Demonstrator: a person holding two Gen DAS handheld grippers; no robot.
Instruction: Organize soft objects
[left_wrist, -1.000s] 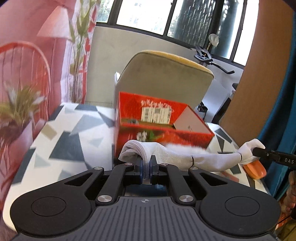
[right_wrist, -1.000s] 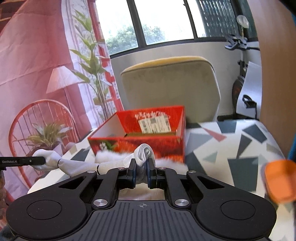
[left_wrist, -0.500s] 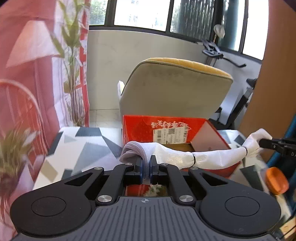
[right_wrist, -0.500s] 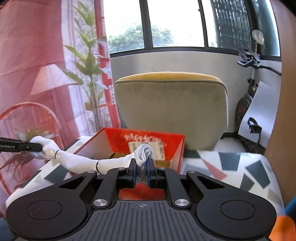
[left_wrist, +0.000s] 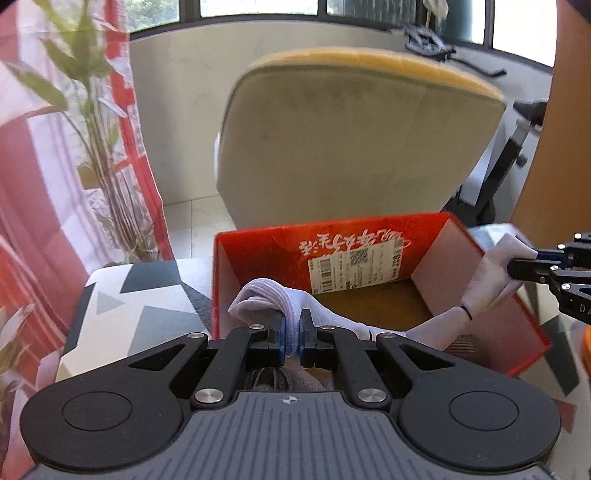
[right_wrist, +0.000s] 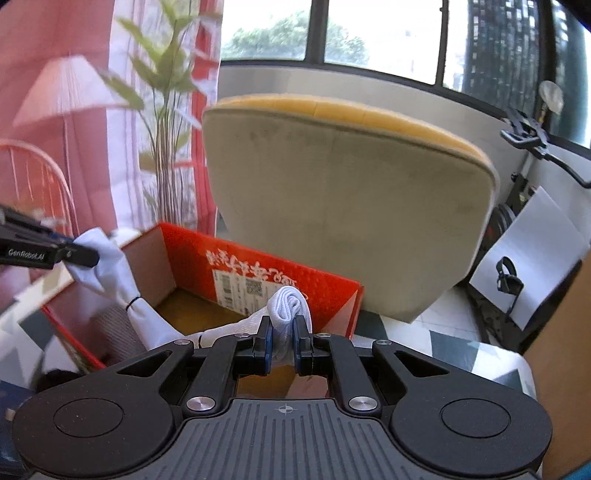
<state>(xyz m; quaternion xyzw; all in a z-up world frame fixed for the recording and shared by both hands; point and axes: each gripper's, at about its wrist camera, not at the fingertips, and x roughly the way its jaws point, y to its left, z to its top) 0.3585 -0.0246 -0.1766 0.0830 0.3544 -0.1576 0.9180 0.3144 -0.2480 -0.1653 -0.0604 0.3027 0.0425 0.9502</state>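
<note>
Grip: our left hand-held gripper (left_wrist: 291, 338) and right hand-held gripper (right_wrist: 283, 341) each pinched an end of the white sock (left_wrist: 458, 321).
Axis: we held it stretched left-right over the red box (left_wrist: 369, 236), directly below.

1. Two grippers: the left gripper (left_wrist: 291, 338) and the right gripper (right_wrist: 282, 341).
2. One white sock bundle (left_wrist: 369, 323).
3. One red cardboard box (left_wrist: 495, 321).
4. One upholstered chair (left_wrist: 354, 136).
5. One patterned worktop (left_wrist: 136, 310).

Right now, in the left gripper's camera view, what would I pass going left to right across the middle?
Printed curtain → patterned tabletop → left gripper pinching the white sock → red box → right gripper holding the sock's other end.
</note>
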